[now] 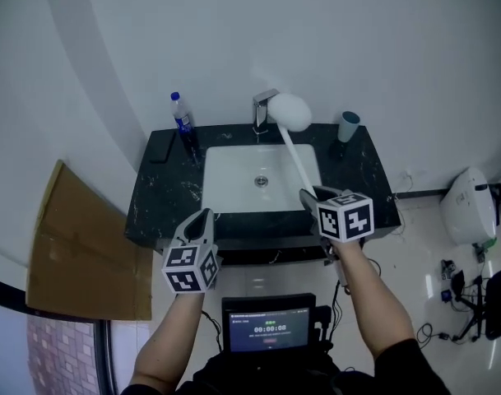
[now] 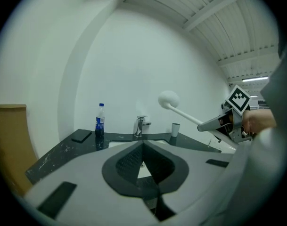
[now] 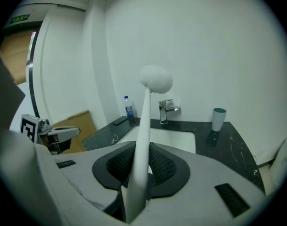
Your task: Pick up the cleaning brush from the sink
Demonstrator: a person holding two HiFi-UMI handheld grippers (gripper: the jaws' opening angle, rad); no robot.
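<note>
Screen (image 1: 269, 327), bottom centre of the head view: a counter that reads 00:00:00; the smaller lines around it are too fine to read.
Bottle (image 1: 183, 123) label: blue, print illegible.
Green sign (image 3: 20, 18), upper left of the right gripper view: lettering unreadable.

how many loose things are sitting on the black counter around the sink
3: a bottle at the back left, a flat black slab just left of it, and a cup at the back right. None look hidden.
</note>
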